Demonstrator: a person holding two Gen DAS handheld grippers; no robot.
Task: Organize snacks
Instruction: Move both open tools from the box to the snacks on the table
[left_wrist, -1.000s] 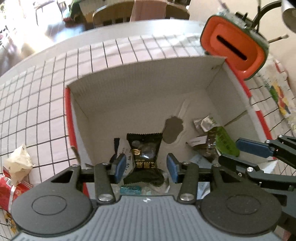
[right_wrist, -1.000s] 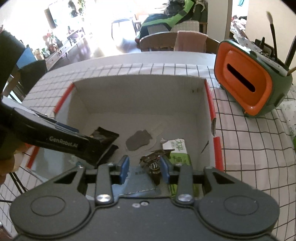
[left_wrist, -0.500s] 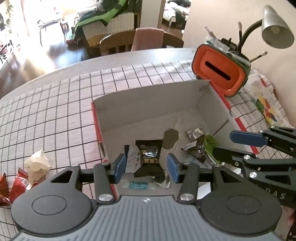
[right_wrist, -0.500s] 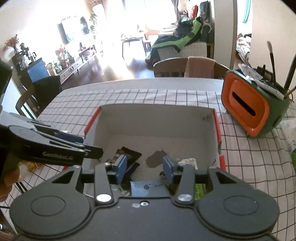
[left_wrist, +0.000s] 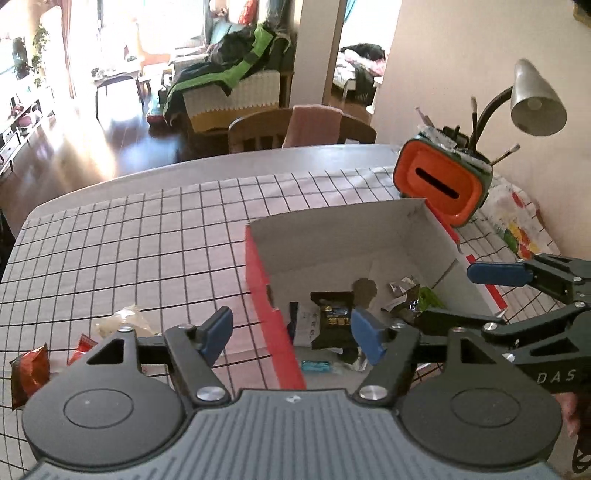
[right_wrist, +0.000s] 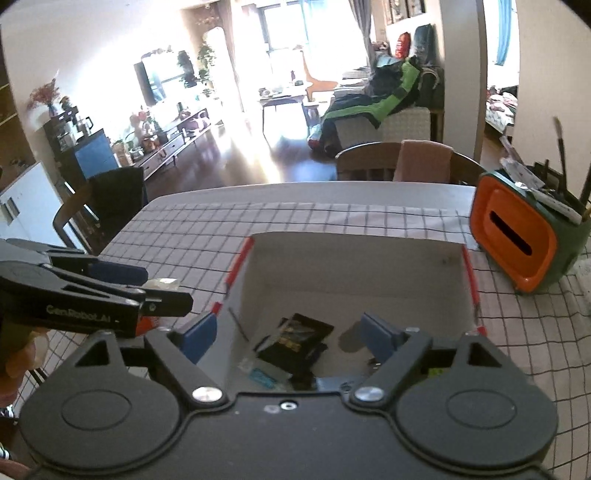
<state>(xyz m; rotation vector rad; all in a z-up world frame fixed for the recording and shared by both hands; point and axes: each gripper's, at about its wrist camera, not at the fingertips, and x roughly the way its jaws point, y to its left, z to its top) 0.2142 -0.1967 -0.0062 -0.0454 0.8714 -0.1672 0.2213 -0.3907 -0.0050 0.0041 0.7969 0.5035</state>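
Observation:
An open cardboard box (left_wrist: 258, 273), white inside and red outside, holds several snacks: a black packet (left_wrist: 332, 321), a green one (left_wrist: 428, 299) and a small blue candy (left_wrist: 316, 366). My left gripper (left_wrist: 291, 332) hangs above the box's near left wall with its jaws opening and nothing between them. On the right, my right gripper (left_wrist: 476, 295) hovers over the box's right side. In the right wrist view the right gripper (right_wrist: 290, 332) is above the box (right_wrist: 354, 251) and the black packet (right_wrist: 295, 339), jaws opening and empty. The left gripper (right_wrist: 155, 288) shows at the left.
Red snack packets (left_wrist: 29, 373) and a crumpled white packet (left_wrist: 122, 321) lie on the checked tablecloth left of the box. An orange and green holder (left_wrist: 439, 184) with brushes stands behind the box's right corner, under a lamp (left_wrist: 535, 107). A chair (right_wrist: 373, 162) stands at the far edge.
Both grippers have risen and drawn back from the box, and their jaws stand wider. The right gripper let go of a small dark wrapper. The left gripper shifted towards the box's left wall.

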